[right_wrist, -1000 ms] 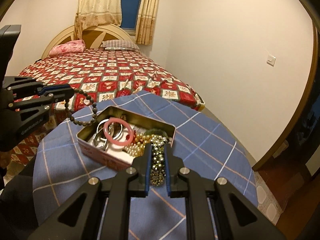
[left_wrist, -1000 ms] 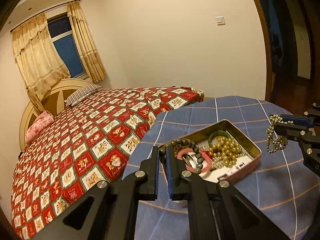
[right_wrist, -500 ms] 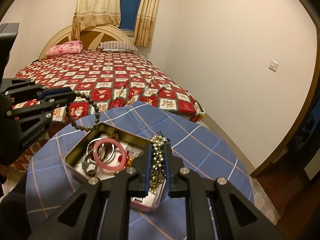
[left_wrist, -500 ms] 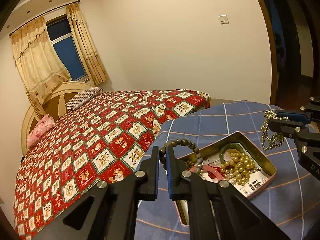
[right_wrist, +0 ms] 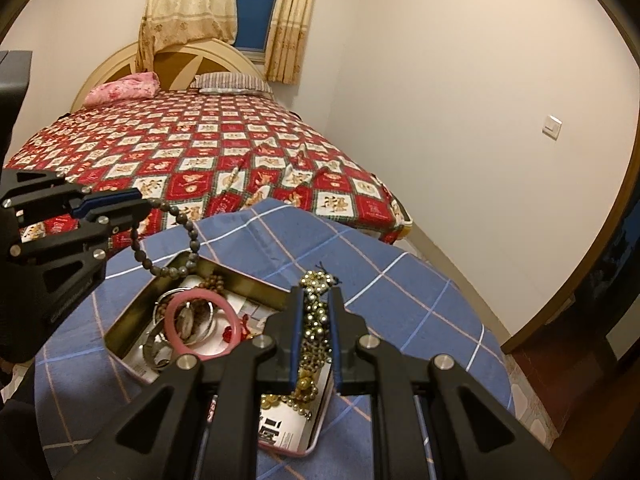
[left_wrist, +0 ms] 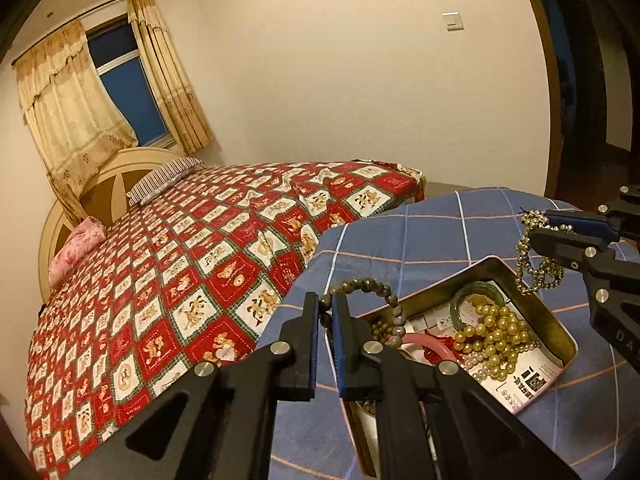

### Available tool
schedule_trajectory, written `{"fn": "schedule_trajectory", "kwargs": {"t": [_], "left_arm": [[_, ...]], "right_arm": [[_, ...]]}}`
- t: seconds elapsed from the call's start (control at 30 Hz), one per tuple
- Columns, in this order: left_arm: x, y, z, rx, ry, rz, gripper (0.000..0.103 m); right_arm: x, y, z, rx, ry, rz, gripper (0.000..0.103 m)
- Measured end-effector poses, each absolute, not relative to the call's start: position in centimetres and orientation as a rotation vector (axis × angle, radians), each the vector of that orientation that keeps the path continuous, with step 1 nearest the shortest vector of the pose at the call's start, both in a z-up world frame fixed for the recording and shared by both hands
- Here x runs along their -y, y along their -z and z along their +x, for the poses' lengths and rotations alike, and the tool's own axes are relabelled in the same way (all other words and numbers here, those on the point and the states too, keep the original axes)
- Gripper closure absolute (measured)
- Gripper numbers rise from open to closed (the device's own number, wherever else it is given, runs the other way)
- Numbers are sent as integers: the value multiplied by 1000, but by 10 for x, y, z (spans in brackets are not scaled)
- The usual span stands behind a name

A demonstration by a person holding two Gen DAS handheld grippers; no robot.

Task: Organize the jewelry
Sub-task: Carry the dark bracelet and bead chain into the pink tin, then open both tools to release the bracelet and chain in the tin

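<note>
An open metal tin [left_wrist: 568,344] [right_wrist: 132,312] sits on a round table with a blue checked cloth [left_wrist: 432,232] [right_wrist: 404,304]. It holds a pink bangle [right_wrist: 232,312], gold pearl beads [left_wrist: 492,328], a green bangle [left_wrist: 460,304] and silver bangles [right_wrist: 160,348]. My left gripper [left_wrist: 326,304] [right_wrist: 146,206] is shut on a dark grey bead bracelet [left_wrist: 372,286] [right_wrist: 188,236] and holds it above the tin's near corner. My right gripper [right_wrist: 316,292] [left_wrist: 532,228] is shut on a small gold bead chain [right_wrist: 316,320] [left_wrist: 536,264], hanging over the tin.
A bed with a red patterned quilt [left_wrist: 200,272] [right_wrist: 224,160] stands right behind the table. A white wall with a light switch [left_wrist: 453,22] [right_wrist: 552,125] is on the right. A dark doorway [left_wrist: 580,80] is at the far right.
Both grippers have risen and pulled back from the tin with their bead strings. The tin now sits lower and nearer in both views.
</note>
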State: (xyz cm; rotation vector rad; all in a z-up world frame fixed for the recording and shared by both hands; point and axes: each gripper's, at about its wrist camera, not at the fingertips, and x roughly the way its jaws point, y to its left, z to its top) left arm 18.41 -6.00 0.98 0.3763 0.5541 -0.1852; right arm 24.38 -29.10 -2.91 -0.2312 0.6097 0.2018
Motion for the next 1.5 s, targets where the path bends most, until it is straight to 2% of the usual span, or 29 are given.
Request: {"fn": "schedule_trajectory", "kwargs": {"t": [0.83, 1.5], "left_arm": [[75, 36, 204, -638, 194, 416, 97], [68, 47, 204, -664, 181, 417, 96]], "right_arm": [[280, 66, 272, -705, -217, -249, 89], [279, 84, 274, -754, -225, -252, 88]]}}
